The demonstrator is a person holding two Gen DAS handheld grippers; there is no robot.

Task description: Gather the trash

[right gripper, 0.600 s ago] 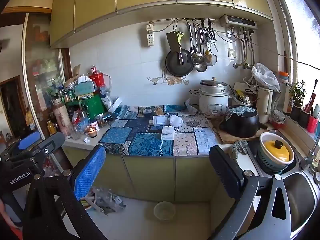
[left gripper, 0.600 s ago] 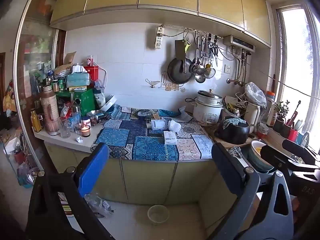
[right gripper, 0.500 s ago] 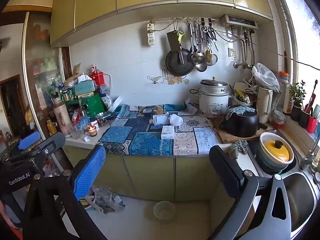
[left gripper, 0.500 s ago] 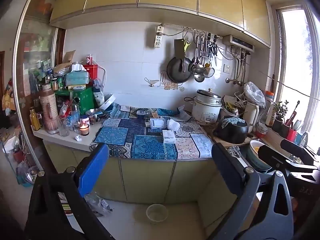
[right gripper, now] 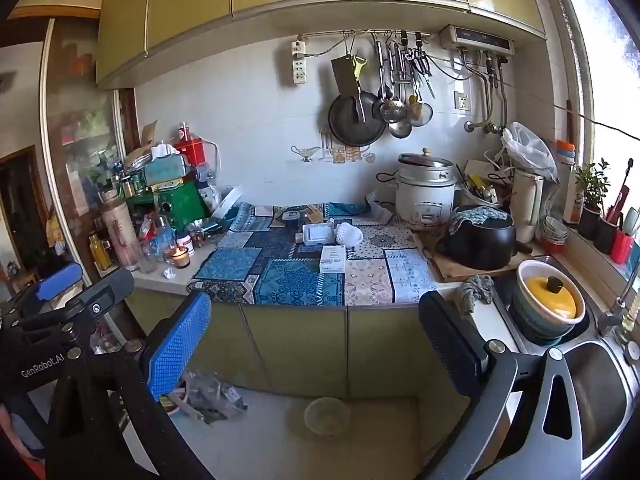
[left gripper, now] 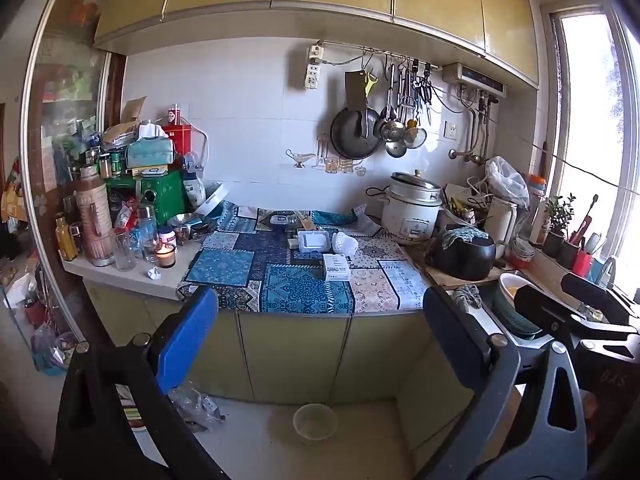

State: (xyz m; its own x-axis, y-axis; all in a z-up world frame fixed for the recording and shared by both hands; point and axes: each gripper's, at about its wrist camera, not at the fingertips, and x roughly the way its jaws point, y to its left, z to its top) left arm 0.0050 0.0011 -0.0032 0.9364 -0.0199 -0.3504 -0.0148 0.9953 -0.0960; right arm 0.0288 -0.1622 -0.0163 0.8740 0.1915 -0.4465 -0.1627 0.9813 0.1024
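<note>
- We hold the left gripper (left gripper: 320,332) with its jaws wide apart and nothing between them, well short of the patterned cloth (left gripper: 304,276) on the counter.
- Our right gripper (right gripper: 314,338) is just as wide apart and just as empty; its blue pad and black pad frame the cabinet doors below the cloth.
- A small crumpled white scrap (left gripper: 153,273) lies on the bare counter to the left of the cloth, just in front of a lit candle (left gripper: 165,254).
- On the cloth we see a white box (left gripper: 335,267), a white tray (left gripper: 314,241) behind it and a white netted wrapper (left gripper: 345,243) touching the tray's right side.
- Crumpled clear plastic (right gripper: 210,394) lies on the floor below the cloth's left end; the blue pad cuts off its left part, so we cannot tell how far it spreads.
- A pale bowl (left gripper: 315,423) stands on the floor below the cloth; its contents are too dim to make out.
- Right of the cloth, the black pot (right gripper: 478,240) hides the board under it, and the sink (right gripper: 600,396) runs out of frame.
- The clutter left of the cloth overlaps so much that we cannot sort trash from goods there.
</note>
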